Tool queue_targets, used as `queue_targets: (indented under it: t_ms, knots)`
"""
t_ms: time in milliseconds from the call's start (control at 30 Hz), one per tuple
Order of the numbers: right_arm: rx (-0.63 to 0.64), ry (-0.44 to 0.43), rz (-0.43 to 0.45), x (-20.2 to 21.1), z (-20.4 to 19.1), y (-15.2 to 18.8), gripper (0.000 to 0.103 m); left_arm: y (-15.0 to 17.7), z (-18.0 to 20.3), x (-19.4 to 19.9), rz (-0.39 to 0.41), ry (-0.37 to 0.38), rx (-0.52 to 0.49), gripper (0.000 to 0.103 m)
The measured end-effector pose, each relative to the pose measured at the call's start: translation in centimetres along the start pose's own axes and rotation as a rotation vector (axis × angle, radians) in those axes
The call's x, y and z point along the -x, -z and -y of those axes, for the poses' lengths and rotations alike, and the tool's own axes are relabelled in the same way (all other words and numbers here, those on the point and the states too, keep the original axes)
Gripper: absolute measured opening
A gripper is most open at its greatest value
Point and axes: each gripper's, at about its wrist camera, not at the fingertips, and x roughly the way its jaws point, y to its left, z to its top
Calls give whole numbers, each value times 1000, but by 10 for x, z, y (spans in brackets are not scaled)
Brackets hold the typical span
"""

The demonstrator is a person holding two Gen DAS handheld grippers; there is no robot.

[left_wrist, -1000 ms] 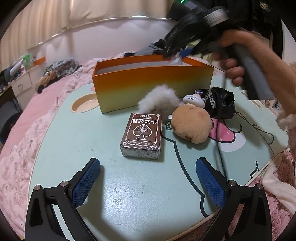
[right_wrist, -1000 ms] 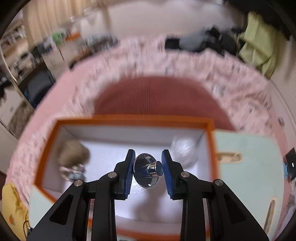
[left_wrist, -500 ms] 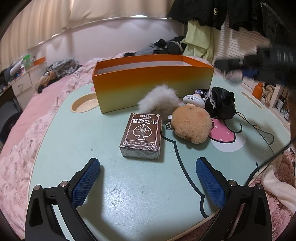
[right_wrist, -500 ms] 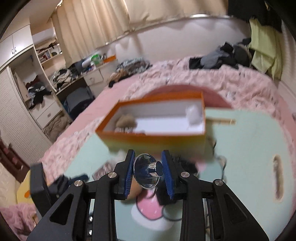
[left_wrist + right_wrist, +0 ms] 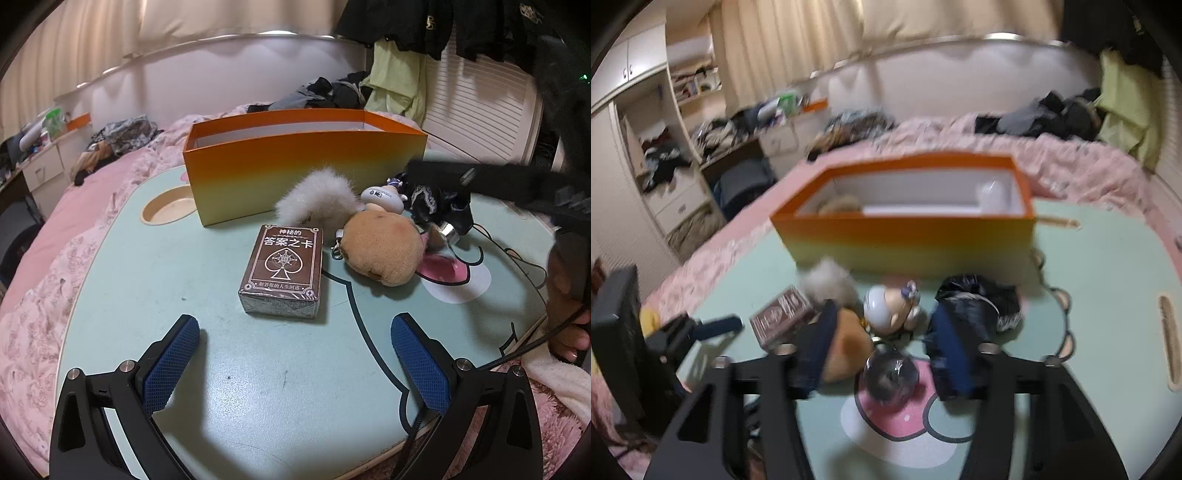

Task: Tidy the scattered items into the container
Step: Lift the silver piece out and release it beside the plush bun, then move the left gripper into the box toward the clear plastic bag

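Observation:
My right gripper hangs low over the pink print on the table, its jaws opening. A clear glass dome with a silver knob lies loose between the pads, which do not press on it. Just ahead are a brown plush, a small white figure, a black lace pouch, a white fluffy ball and a brown card box. The orange box stands behind them. My left gripper rests open in front of the card box.
The orange box holds a brown furry thing and a white ball. The green table has a round cup recess at the left. A person's hand is at the right edge. Pink bedding surrounds the table.
The right gripper came back from above the orange box to the near side of the items and sank lower. Its jaws spread and let go of the glass dome. The left gripper stayed put.

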Motion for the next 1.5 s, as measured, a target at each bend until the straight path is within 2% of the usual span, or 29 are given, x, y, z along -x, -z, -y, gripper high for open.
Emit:
queue_targets:
  t_ms: [100,167,267,400,600,667,767,800,1500]
  knots:
    - [3,-13,86,25,-9,2,76,0,0,0,0,0,0,103]
    - [-13,-9,76,35,-11,5,77,0,0,0,0,-1,0,103]
    - [-24,20,46,46,-10,16,77,0,0,0,0,0,0,103]
    - [-25,117,-48,43,-4,33,77,0,0,0,1,0,0,103]
    - [-42,152,-174,27,11,53,77,0,0,0,0,-1,0,103]
    - [-23,191,-178,25,11,55,79,0,0,1,1,-1,0,103]
    - [27,284,-193,20,7,60,89,0,0,0,-1,-1,0,103]
    - [35,290,-201,17,6,62,103,0,-1,-1,-1,0,-1,103]
    - [41,281,-213,15,9,60,103,0,-1,-1,-1,-1,0,103]
